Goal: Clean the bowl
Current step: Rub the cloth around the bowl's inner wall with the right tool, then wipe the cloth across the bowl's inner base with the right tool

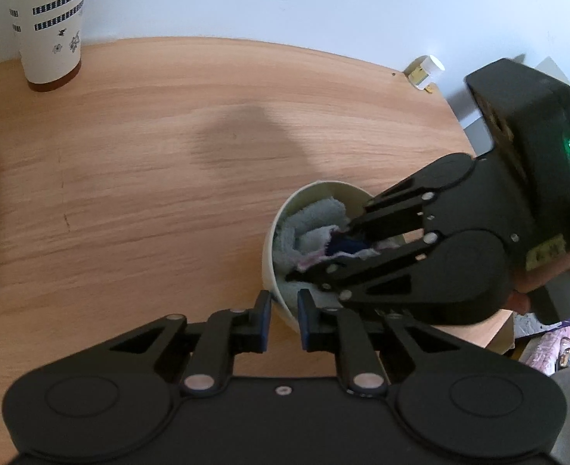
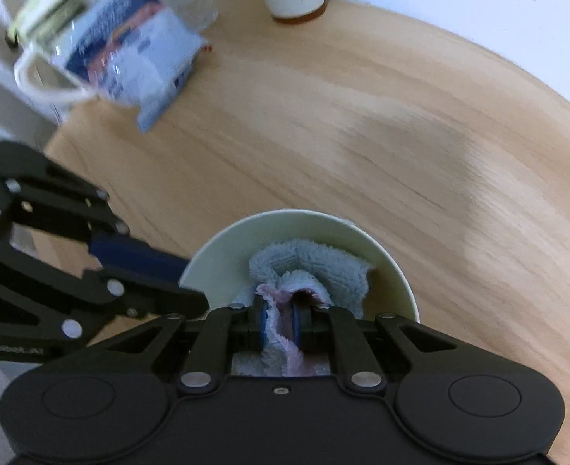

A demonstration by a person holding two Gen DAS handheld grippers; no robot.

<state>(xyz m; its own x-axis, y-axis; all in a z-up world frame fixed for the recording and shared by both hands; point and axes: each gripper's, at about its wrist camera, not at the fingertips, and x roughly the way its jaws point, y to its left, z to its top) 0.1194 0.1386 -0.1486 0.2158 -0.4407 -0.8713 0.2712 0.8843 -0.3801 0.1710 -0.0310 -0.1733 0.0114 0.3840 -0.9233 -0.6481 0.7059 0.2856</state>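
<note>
Your right gripper (image 2: 279,319) pinches the blue-pink cloth (image 2: 316,263) inside the pale bowl (image 2: 223,248) — your left gripper (image 1: 284,319) clamps its rim, on the wooden table (image 1: 149,174).

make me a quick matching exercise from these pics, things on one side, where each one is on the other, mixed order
Things:
1. cloth
2. bowl
3. paper cup
4. packet

Places:
a. far edge of the table by the wall
b. inside the bowl, pinched by the right gripper
c. rim between the left gripper fingers
d. table's left side, next to a mug

Pairs: 1-b, 2-c, 3-a, 4-d
</note>
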